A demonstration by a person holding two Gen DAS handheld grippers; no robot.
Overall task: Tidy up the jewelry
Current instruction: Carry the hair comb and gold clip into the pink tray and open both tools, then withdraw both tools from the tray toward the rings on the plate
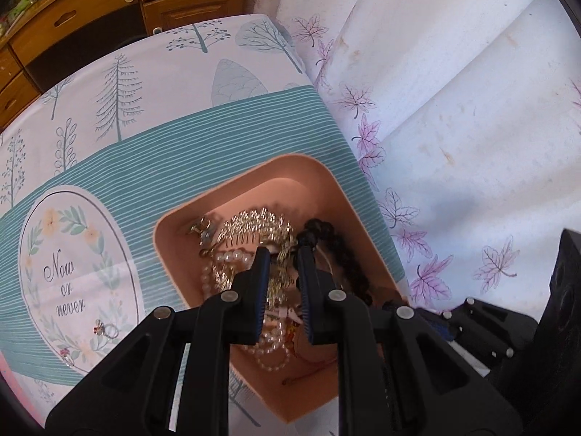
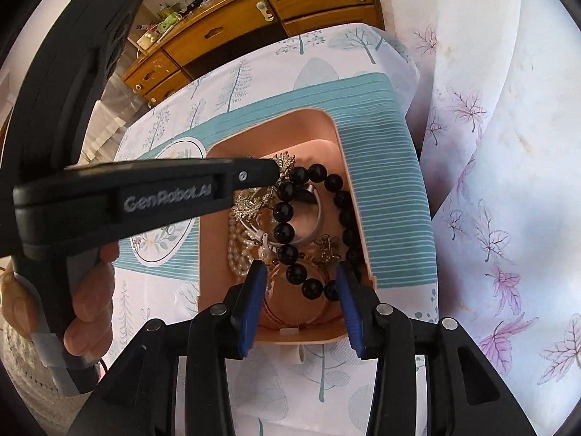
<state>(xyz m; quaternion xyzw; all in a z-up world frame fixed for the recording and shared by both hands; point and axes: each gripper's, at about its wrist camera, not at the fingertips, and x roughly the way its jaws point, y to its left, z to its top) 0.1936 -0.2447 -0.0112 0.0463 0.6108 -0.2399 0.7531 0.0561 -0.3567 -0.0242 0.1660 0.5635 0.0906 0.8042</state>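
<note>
While pointing steeply down over the table, both grippers at the same open box.

Tree-print tablecloth [image 1: 218,138] with teal striped band over the table; white curtain with purple leaves [image 1: 454,109] to the right; wooden drawer cabinet [image 1: 72,18] at the far side.

Pink box [image 1: 326,170] on the teal band, near the cloth's right edge, lid off, crowded with jewelry.

Left gripper [image 1: 284,250]: inside the box, jaws nearly closed, a narrow gap only, pinching the gold comb ornament [image 1: 254,225] between the pads. From the right wrist view, reaches in from the left with its tip at the gold leaves; person's hand [image 2: 90,298] wrapped round its handle.

Right gripper [image 2: 299,264]: at the near end of the box, jaws partway apart, gripping nothing. Near loop of the black bead bracelet [image 2: 283,210] between the blue pads; left pad clear of it, contact at the right pad unclear.

Also in the box: pearl strand [image 2: 236,243] along the left wall, silver bangle [image 2: 316,218] inside the bead loop, dark braided band [image 1: 345,254] by the right wall.

Outside, on the "Now or never" oval: two small rings [image 1: 109,330], well apart from the box.
</note>
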